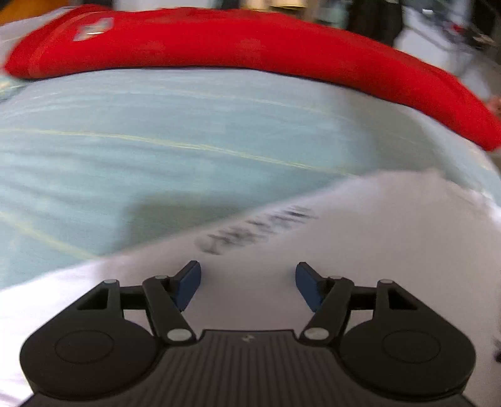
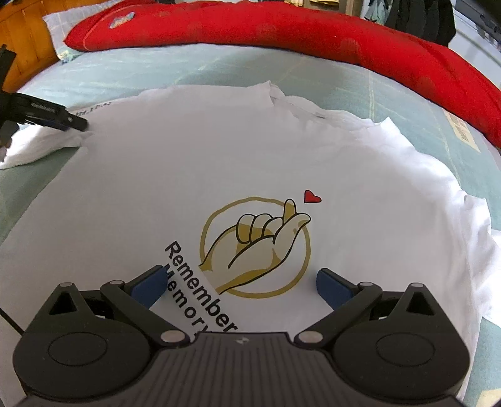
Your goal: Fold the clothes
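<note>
A white shirt (image 2: 219, 162) lies spread flat on the bed (image 2: 131, 72), print up, with a long red pillow (image 2: 281, 28) beyond it. The right gripper (image 2: 239, 281) hovers over the shirt's print, fingers wide apart and empty. The left gripper (image 1: 247, 281), over the shirt's edge, also has its fingers parted, gripping nothing; its view is blurred.

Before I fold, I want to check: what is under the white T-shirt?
The white T-shirt lies on a pale green bedsheet, which shows around its edges. Whatever may lie directly beneath the shirt is covered and cannot be seen.
</note>
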Demonstrator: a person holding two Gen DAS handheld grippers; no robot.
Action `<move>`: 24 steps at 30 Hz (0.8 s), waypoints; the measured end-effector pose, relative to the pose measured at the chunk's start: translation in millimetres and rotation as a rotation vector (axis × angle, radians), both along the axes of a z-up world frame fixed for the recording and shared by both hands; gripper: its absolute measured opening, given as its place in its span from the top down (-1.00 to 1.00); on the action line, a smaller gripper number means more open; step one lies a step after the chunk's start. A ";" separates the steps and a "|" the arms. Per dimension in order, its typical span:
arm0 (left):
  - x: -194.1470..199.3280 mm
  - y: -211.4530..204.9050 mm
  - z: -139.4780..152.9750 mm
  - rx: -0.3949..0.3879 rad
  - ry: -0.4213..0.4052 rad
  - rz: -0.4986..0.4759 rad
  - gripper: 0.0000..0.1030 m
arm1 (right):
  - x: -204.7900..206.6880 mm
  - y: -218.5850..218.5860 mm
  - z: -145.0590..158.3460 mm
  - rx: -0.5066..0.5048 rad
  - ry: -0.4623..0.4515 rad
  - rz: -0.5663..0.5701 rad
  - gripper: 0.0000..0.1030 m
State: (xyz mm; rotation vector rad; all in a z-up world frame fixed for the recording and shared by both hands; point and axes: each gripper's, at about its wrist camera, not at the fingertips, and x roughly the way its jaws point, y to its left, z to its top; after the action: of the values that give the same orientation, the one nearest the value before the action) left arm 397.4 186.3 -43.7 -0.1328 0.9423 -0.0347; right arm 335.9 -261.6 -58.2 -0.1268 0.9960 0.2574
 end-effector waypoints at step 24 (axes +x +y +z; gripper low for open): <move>2.0 -33.0 12.2 0.033 -0.078 -0.411 -0.32 | 8.3 36.2 -5.0 -0.087 0.021 -0.225 -1.00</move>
State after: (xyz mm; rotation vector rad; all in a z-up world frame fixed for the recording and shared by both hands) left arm 399.4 153.2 -31.4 0.0946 0.8795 -0.4009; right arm 344.2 -225.4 -63.1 -0.0900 1.0331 0.0098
